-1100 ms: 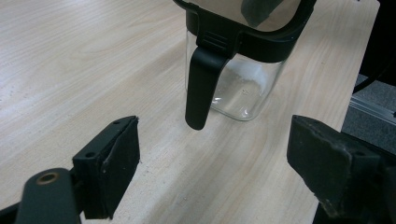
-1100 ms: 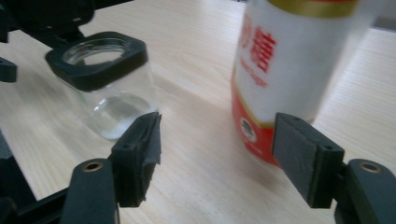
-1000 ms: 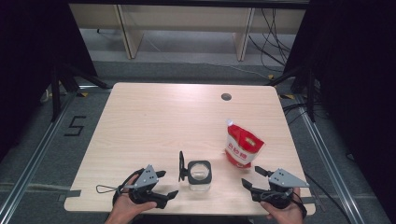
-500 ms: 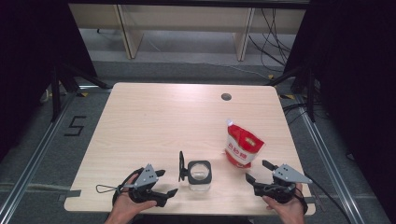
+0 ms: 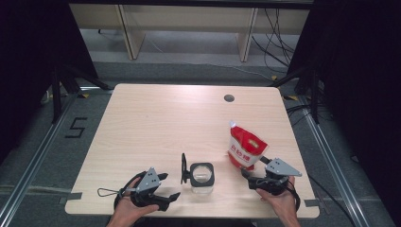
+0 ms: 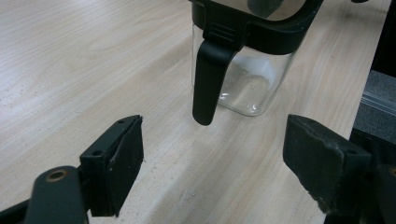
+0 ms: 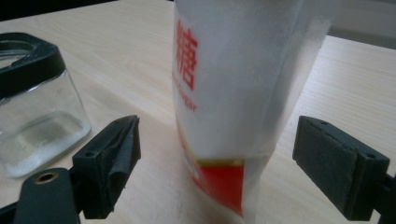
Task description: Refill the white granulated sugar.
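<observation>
on the table point(image 5: 156, 118) the jar point(image 5: 202, 176) stands near the front edge, its lid point(image 5: 183, 168) upright on its left. the pouch point(image 5: 246, 149) stands to the jar's right, a little farther back. a hole point(image 5: 229, 98) lies well behind both.

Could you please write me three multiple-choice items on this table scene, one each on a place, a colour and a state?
1. Where does the sugar pouch stand relative to the glass jar?
A. To its right
B. To its left
C. Inside it

2. What colour is the jar's rim?
A. Red
B. Black
C. Yellow

3. How is the right gripper?
A. Shut on the jar
C. Shut and empty
B. Open, with the pouch before its jaws

Answers:
1. A, as the high view shows the pouch nearer the table's right edge.
2. B, as the left gripper view shows a black rim.
3. B, as both pads stand clear of the pouch.
</observation>
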Demonstrator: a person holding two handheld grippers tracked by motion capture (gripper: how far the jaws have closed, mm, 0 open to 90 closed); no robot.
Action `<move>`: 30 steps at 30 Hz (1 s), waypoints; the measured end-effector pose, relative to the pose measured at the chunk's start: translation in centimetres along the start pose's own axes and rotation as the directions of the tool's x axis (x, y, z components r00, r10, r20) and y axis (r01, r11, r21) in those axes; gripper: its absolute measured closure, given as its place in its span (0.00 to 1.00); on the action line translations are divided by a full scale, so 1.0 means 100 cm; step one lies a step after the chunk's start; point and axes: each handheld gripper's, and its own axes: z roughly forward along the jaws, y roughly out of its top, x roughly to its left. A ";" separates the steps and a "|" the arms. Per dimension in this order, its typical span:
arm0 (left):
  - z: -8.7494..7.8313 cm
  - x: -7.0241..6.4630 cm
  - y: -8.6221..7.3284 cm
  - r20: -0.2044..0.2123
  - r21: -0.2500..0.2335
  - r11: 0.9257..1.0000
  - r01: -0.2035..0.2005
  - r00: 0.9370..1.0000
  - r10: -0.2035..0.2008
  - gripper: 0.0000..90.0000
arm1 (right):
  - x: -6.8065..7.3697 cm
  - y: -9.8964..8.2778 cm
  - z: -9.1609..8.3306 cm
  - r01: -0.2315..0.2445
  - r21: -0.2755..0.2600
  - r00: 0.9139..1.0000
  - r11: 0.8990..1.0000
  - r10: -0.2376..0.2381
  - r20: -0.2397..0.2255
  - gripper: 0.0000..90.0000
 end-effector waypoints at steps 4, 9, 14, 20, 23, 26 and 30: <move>0.001 0.001 0.000 0.009 -0.010 1.000 -0.004 1.000 0.004 0.22 | -0.002 0.001 0.008 0.028 0.000 1.000 1.000 -0.028 0.014 0.18; 0.001 0.002 0.000 0.009 -0.001 1.000 -0.022 1.000 0.022 0.22 | -0.001 0.002 0.016 0.026 -0.010 1.000 1.000 -0.026 0.013 0.18; 0.001 0.000 -0.001 0.001 0.005 1.000 0.007 1.000 -0.007 0.22 | 0.002 0.003 0.020 -0.020 -0.026 1.000 0.999 0.020 0.006 0.18; 0.002 0.002 -0.001 0.011 0.008 1.000 -0.009 1.000 0.009 0.22 | -0.005 0.003 0.029 0.028 -0.074 0.999 0.997 -0.030 -0.020 0.17; 0.002 0.002 -0.001 0.010 0.002 1.000 -0.009 1.000 0.009 0.22 | -0.007 0.002 0.032 0.000 -0.084 1.000 0.996 -0.001 -0.015 0.17; 0.002 0.002 -0.001 0.011 0.003 1.000 -0.009 1.000 0.009 0.22 | -0.004 0.001 0.032 -0.040 -0.073 0.999 0.997 0.040 0.001 0.18; 0.003 0.001 -0.001 0.010 -0.004 1.000 0.002 1.000 -0.002 0.22 | -0.008 0.001 0.037 0.004 -0.105 1.000 0.995 -0.005 -0.015 0.18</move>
